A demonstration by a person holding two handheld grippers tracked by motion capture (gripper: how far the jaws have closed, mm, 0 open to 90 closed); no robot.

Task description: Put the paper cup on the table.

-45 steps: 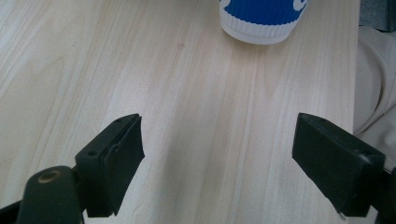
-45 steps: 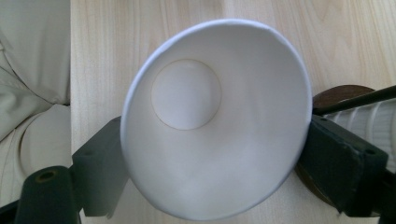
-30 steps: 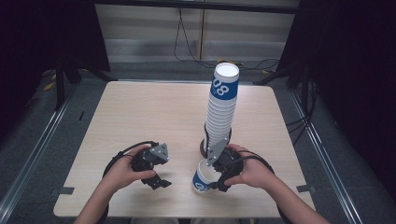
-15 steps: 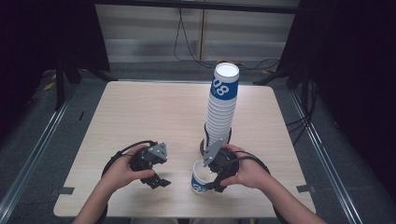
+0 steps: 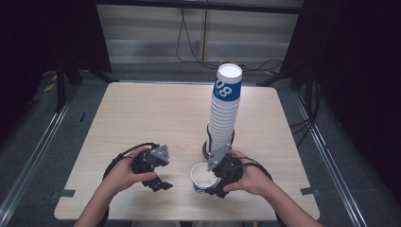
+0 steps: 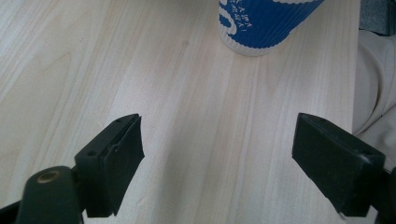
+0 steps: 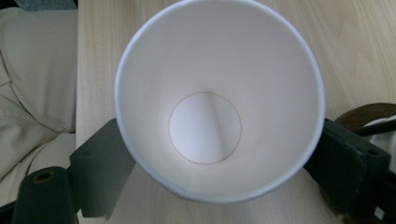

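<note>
The pale square wooden table [image 5: 156,118] carries everything, one table in all; on it, right of centre and toward the near edge, rises one tall stack of blue-and-white ribbed paper cups [image 5: 223,111], too closely nested to count, standing upright with a dark round base partly hidden behind it; just in front of that stack, close to the near edge, is one single blue-and-white paper cup with a white inside [image 5: 203,178], mouth up and empty, its ribbed blue wall visible in the left gripper view [image 6: 266,23]; there are two grippers; the right gripper [image 7: 219,154] pinches this cup across its wall just below the rim, a jaw on either side, while the left gripper [image 5: 155,178], well apart toward the near left, holds nothing, its jaws spread wide over bare wood; the cup is likely very light and thin-walled, so a hard squeeze would probably oval or crease it; the ribbed sleeve should give fair grip; the firmest hold is probably near the rolled rim, taken gently.
</note>
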